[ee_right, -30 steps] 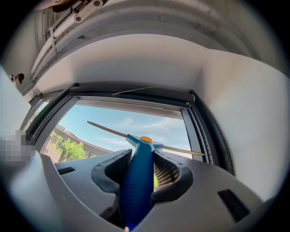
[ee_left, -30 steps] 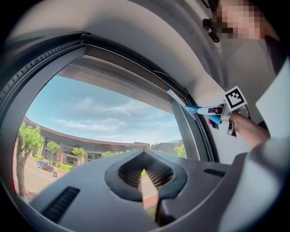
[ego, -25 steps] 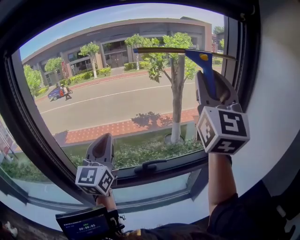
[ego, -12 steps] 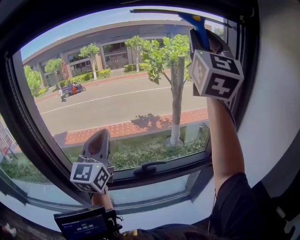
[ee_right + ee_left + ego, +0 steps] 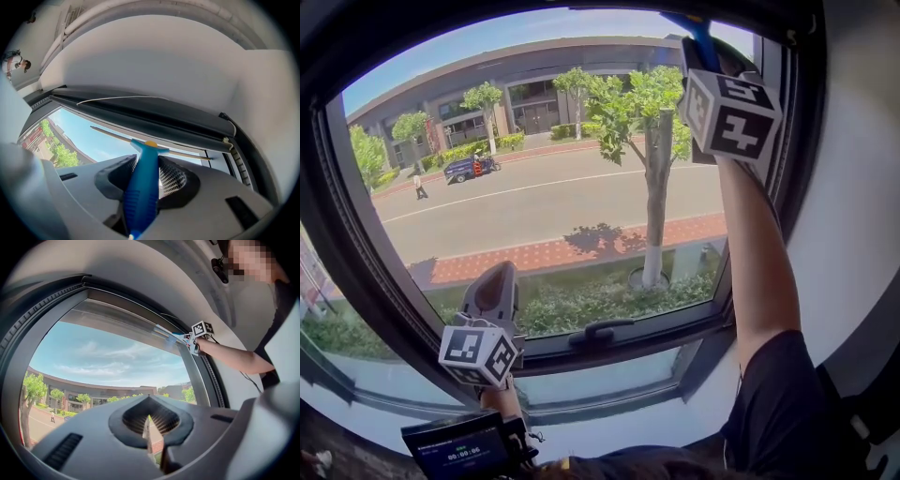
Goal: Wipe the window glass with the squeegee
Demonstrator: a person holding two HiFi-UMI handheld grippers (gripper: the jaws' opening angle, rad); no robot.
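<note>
Squeegee (image 5: 140, 197) blade lies along the top edge of the window glass (image 5: 534, 206), handle clamped in the raised right gripper (image 5: 146, 174), likely ready for a downward pull; left gripper (image 5: 492, 292) hangs low, jaws together, empty.

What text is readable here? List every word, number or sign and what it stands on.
The screen at the bottom of the head view: a row of timer-like digits, too small to read for sure.
The left gripper and right gripper: only black-and-white marker patterns, no words.
The squeegee: no print visible.
The building outside: no legible sign.
</note>
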